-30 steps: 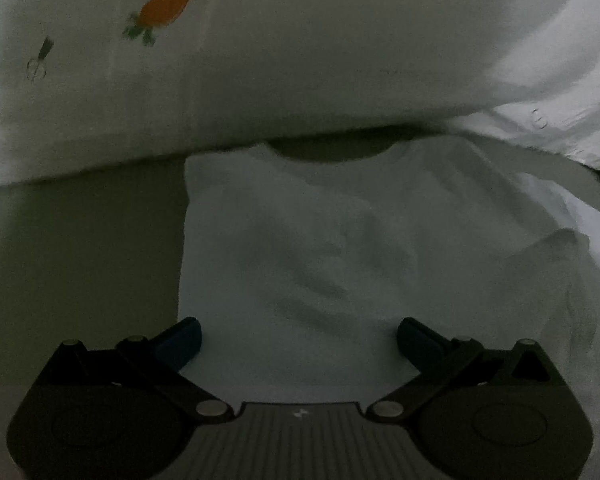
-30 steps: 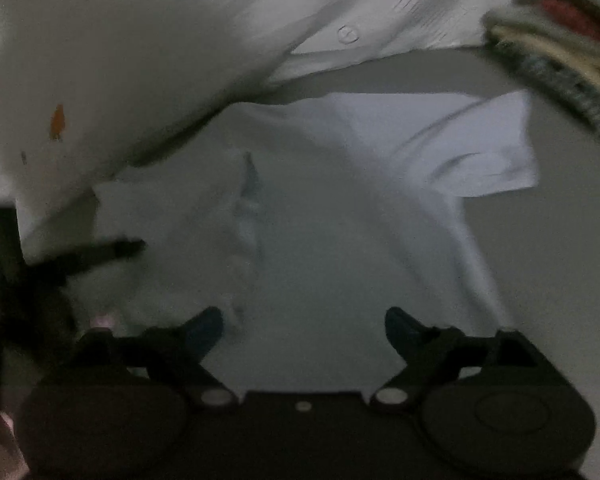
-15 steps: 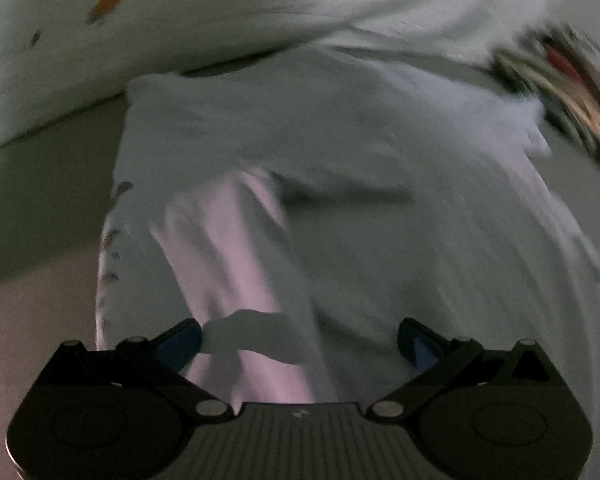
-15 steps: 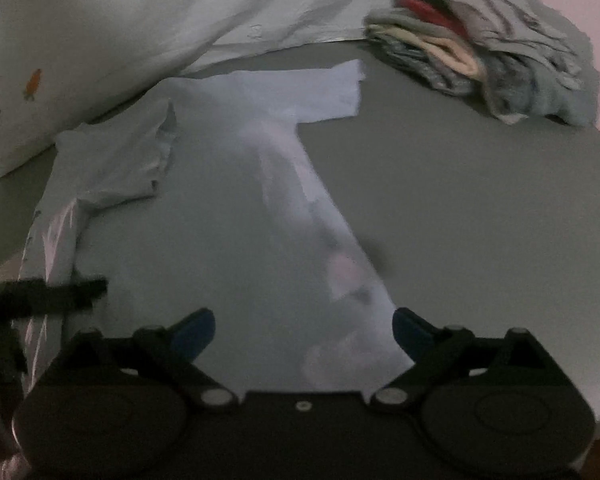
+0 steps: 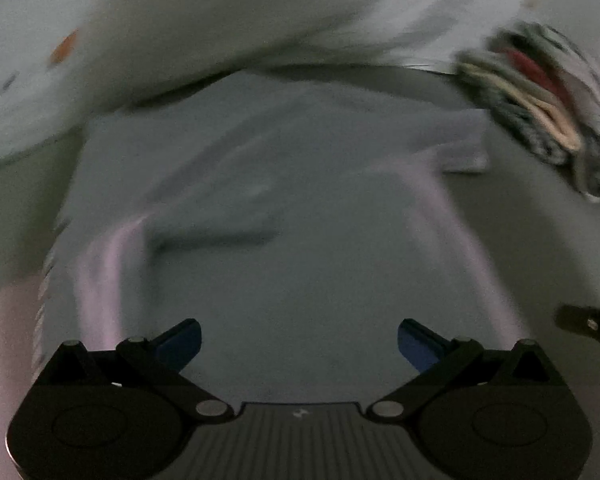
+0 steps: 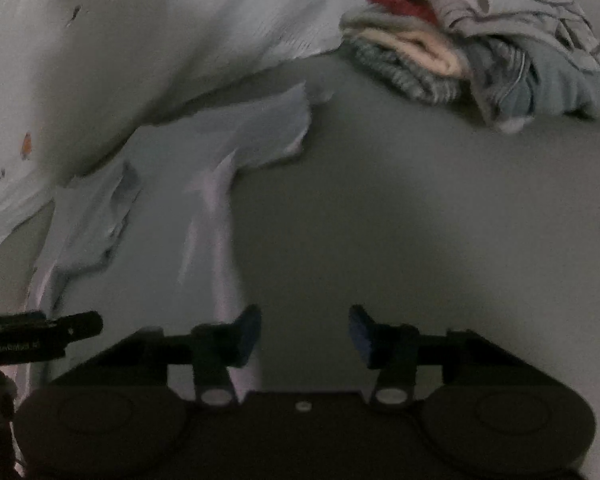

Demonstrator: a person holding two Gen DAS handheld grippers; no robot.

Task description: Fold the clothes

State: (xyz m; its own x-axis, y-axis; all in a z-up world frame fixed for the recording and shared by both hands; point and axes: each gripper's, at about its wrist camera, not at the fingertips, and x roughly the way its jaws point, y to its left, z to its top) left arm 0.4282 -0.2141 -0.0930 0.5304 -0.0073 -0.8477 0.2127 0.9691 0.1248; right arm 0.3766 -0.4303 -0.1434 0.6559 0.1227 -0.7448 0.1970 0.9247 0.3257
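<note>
Both of my cameras have swung since a second ago: the clothes pile (image 5: pixel 540 96) now shows at the upper right of the left view, and in the right view the shirt (image 6: pixel 220 200) has slid from centre to the left half. I see the shirt spread flat on the grey surface (image 6: pixel 420 220), one sleeve reaching toward the upper middle of the right frame, its near edge running down to my right gripper (image 6: pixel 304 336). That gripper's jaws are closing and stand at a middling gap; only bare surface shows between the pads, with the shirt edge just left of the left pad. My left gripper (image 5: pixel 299 344) is spread wide, hovering over the shirt's lower part, nothing pinched. A white quilt (image 5: pixel 220 20) with a small orange print fills the top of both frames. Blur smears the left view. The right gripper's tip pokes in at that view's right edge.
</note>
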